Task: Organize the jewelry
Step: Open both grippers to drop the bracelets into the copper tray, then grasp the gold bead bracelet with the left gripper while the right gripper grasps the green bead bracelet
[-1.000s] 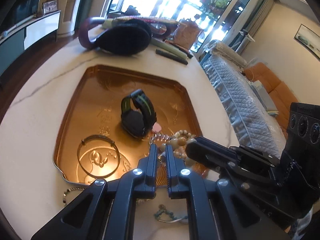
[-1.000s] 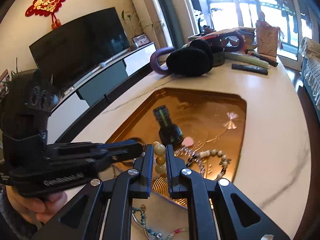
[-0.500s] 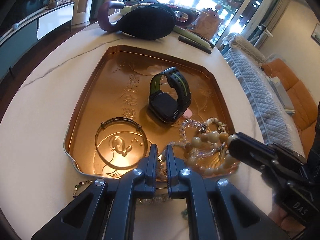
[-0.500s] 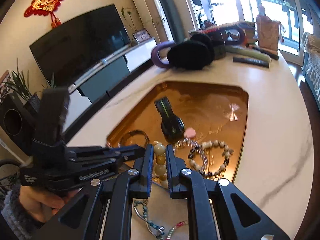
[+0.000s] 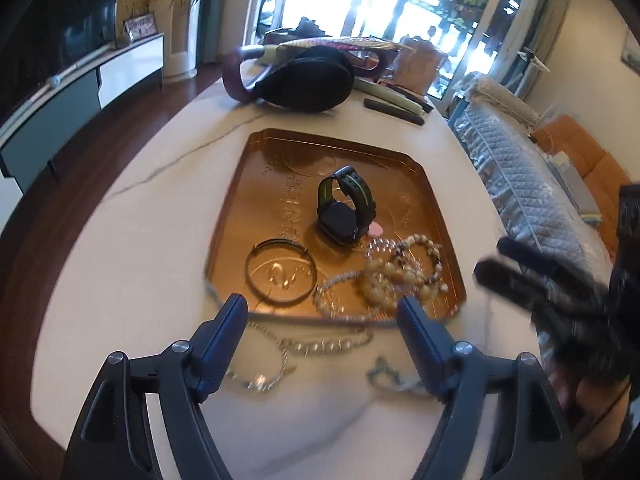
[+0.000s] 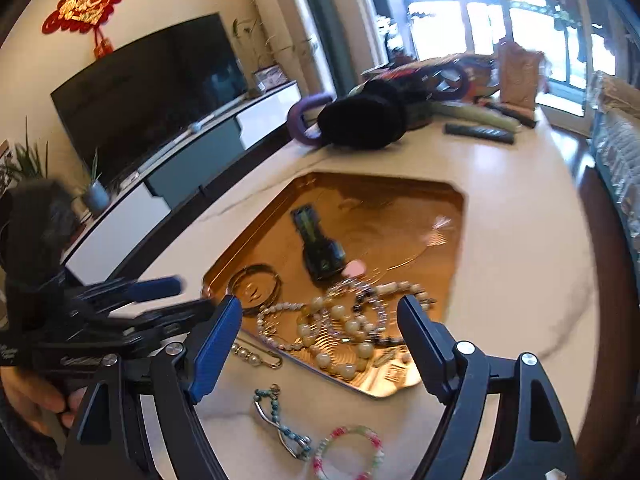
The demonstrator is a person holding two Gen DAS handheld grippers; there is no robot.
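Note:
A copper tray [image 5: 260, 184] holds a black-and-green watch [image 5: 344, 216], a thin metal bangle [image 5: 280, 276] and a heap of bead bracelets [image 5: 400, 268]. My left gripper [image 5: 322, 308] hovers over the tray's near rim. Its jaws are opening and nothing is between them. A pearl chain [image 5: 320, 346] and a teal bead bracelet [image 5: 384, 376] lie on the table below it. My right gripper [image 6: 320, 312] hangs above the bead heap [image 6: 344, 324]; its jaws are also opening and hold nothing. A pink-and-green bracelet [image 6: 348, 456] and the teal one [image 6: 280, 420] lie in front of the tray [image 6: 400, 208].
Black earmuffs with a purple band [image 5: 308, 80] and a dark remote [image 5: 394, 111] lie at the table's far end. A television [image 6: 152, 92] stands to the left and a covered sofa [image 5: 520, 184] to the right. A person's hand [image 6: 28, 400] holds the left gripper.
Both grippers have gone from shut to wide apart and have drawn back and up from the tray. The big-bead bracelet seen between the right fingers now lies in the tray.

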